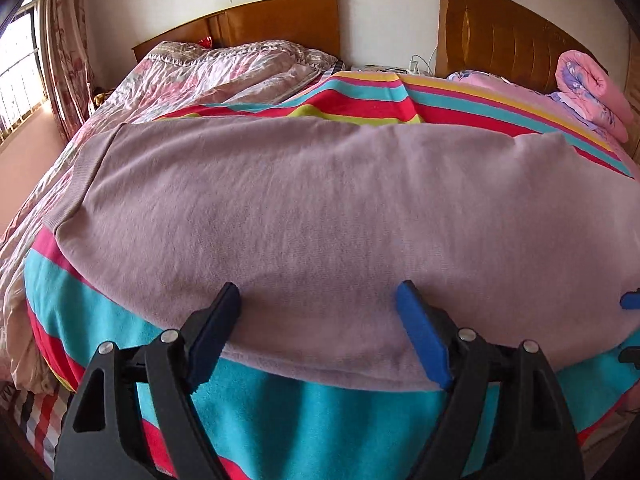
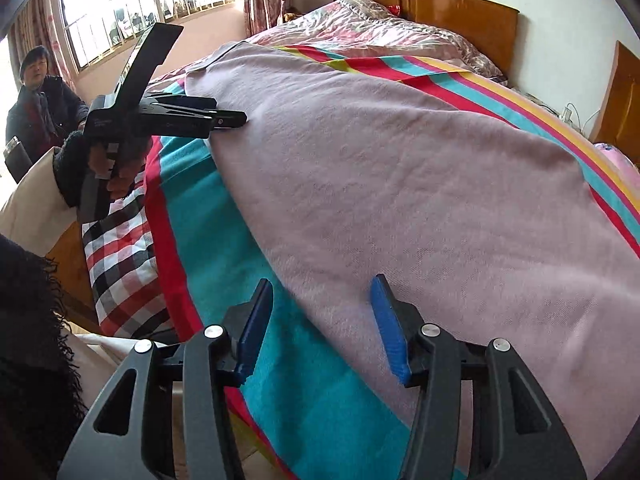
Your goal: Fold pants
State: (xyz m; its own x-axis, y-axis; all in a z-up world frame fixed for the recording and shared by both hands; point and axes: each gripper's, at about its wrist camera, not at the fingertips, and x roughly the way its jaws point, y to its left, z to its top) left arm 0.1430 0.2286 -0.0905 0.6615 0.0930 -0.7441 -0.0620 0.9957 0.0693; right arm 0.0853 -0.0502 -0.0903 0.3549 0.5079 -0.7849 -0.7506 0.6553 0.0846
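Observation:
The mauve pants (image 1: 320, 200) lie flat across the striped blanket (image 1: 280, 420), with a ribbed band (image 1: 80, 176) at their left end. My left gripper (image 1: 318, 292) hangs open over the pants' near edge, with cloth under the gap and both blue pads clear of it. In the right wrist view the pants (image 2: 400, 180) run diagonally. My right gripper (image 2: 320, 284) is open above their near edge, which passes under the gap. The left gripper (image 2: 236, 120) appears farther along that edge, held in a hand (image 2: 116, 168). One blue pad of the right gripper (image 1: 630, 300) shows at the far right.
A floral quilt (image 1: 208, 76) covers the bed's far left. Two wooden headboards (image 1: 280, 20) stand against the wall, and a rolled pink quilt (image 1: 592, 88) lies far right. A checked sheet (image 2: 120, 264) hangs at the bed's side. A person (image 2: 40, 108) sits by the window (image 2: 132, 4).

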